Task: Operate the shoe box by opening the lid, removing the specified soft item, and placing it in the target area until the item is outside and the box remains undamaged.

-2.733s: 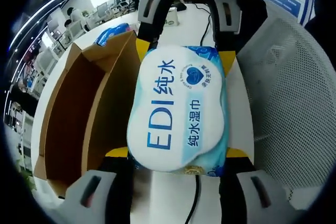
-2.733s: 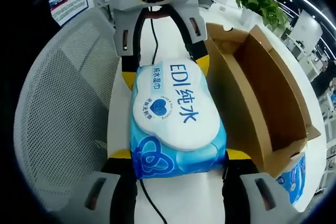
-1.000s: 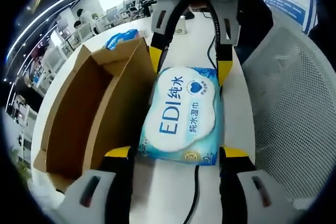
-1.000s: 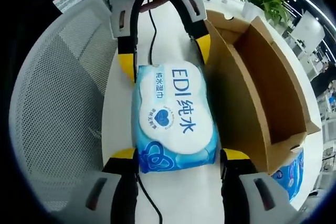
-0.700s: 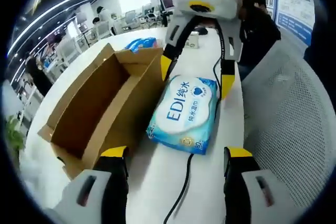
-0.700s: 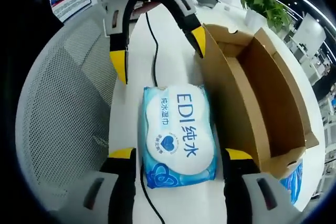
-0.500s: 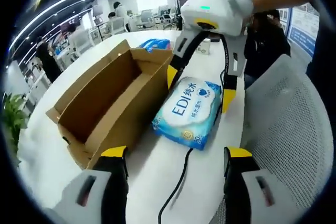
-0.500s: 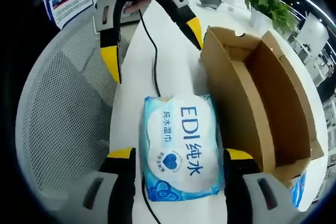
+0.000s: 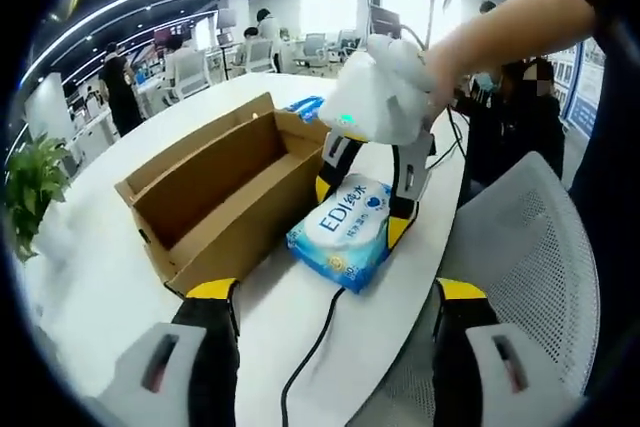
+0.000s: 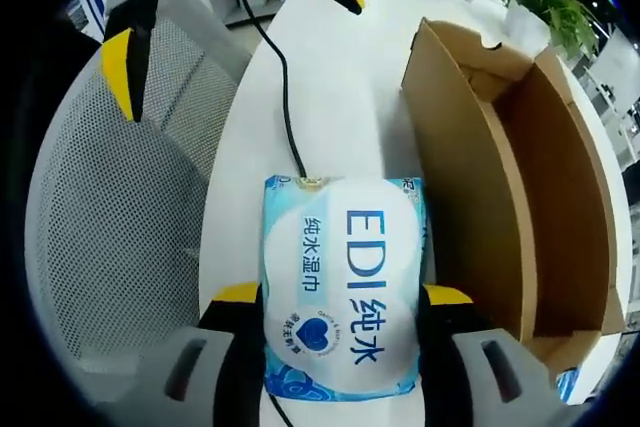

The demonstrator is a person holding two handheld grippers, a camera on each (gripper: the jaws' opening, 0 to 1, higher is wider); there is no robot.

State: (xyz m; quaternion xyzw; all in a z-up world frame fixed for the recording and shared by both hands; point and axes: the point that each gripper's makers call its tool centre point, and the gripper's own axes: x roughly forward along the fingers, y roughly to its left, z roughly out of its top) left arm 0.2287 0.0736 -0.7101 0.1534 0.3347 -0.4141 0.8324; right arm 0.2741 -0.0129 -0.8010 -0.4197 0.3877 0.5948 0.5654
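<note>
Wipes pack [image 10: 340, 282] laid on the white surface [image 9: 90, 287] just beside the open box [image 9: 215, 197]

Right gripper [image 10: 338, 309] fingers are spread around it, left gripper [image 9: 335, 297] fingers spread wide, nothing held

Right gripper [image 10: 340, 319] hides the wipes pack's [image 10: 340, 277] near edges; grip unclear

Matt cardboard, glossy wrapper

The shoe box [image 10: 510, 177] is plain matt brown cardboard; the wet-wipes pack [image 10: 340, 282] has glossy, smooth plastic film; the tabletop [image 9: 90, 297] looks smooth white; the chair [image 10: 120, 227] shows mesh fabric.
</note>
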